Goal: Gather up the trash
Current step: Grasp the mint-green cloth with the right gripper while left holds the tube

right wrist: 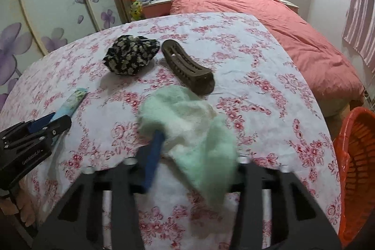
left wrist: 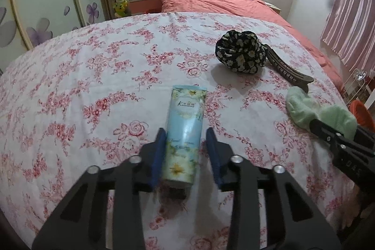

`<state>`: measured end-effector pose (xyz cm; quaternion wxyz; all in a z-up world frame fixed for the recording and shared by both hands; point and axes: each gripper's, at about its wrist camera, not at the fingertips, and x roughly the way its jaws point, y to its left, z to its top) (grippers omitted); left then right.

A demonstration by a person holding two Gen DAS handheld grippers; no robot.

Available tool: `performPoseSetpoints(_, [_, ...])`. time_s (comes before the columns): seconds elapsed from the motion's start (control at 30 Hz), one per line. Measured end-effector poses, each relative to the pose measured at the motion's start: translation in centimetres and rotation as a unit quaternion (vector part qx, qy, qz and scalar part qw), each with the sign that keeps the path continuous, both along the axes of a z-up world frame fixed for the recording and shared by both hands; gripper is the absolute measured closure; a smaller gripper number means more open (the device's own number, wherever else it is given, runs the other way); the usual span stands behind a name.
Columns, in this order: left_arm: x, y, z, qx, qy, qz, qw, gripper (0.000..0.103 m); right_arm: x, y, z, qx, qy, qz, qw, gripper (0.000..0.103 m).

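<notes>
Right now both grippers work a flowered sheet [left wrist: 98,67] spread over a flat surface, w/ an orange basket [right wrist: 358,156] at its right edge, probably where the trash goes.

Left gripper [left wrist: 186,151] straddles a pale blue tube [left wrist: 185,130] lying on the sheet; the left pad looks to touch the tube, but a sliver of sheet shows by the right pad, so the jaws read as spread around it, not pinching yet. Right gripper [right wrist: 194,151] sits under a mint green cloth [right wrist: 187,123]; one blue pad shows and the other is buried in fabric, so I can't tell whether the jaws bite the cloth or it's just draped over them.

Risks, as I judge them:
- Tube is slick and round; a lift before the pads close evenly could let it squirt out or roll.
- Cloth is limp; a shallow bite on one fold may slip, or a trailing end may drag the brown hair clip [right wrist: 187,67] just beside it.
- Black floral scrunchie [right wrist: 130,57] sits near the clip and looks safe.

Writing: tube has a script brand starting w/ "K" and more script lower down, too blurred to read. Faint lettering on each gripper body is also illegible.
</notes>
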<state>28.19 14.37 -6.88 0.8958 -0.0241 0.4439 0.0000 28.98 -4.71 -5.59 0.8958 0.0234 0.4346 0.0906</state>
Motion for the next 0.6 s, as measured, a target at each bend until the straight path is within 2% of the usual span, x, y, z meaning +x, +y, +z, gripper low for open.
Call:
performPoseSetpoints(0.07, [-0.2, 0.0, 0.0, -0.009, 0.0, 0.0, 1.0, 0.07, 0.0, 0.1, 0.0, 0.001, 0.0, -0.001, 1.0, 0.068])
performPoseSetpoints(0.23, [-0.5, -0.4, -0.2, 0.001, -0.009, -0.005, 1.0, 0.064, -0.1, 0.2, -0.1, 0.0, 0.0, -0.002, 1.0, 0.068])
performPoseSetpoints(0.37, [-0.5, -0.5, -0.2, -0.001, -0.01, -0.007, 0.9999, 0.064, -0.1, 0.0, -0.1, 0.006, 0.001, -0.002, 1.0, 0.068])
performPoseSetpoints(0.6, [-0.6, 0.4, -0.1, -0.027, -0.014, 0.004, 0.9995, 0.067, 0.0, -0.1, -0.1, 0.005, 0.001, -0.003, 1.0, 0.067])
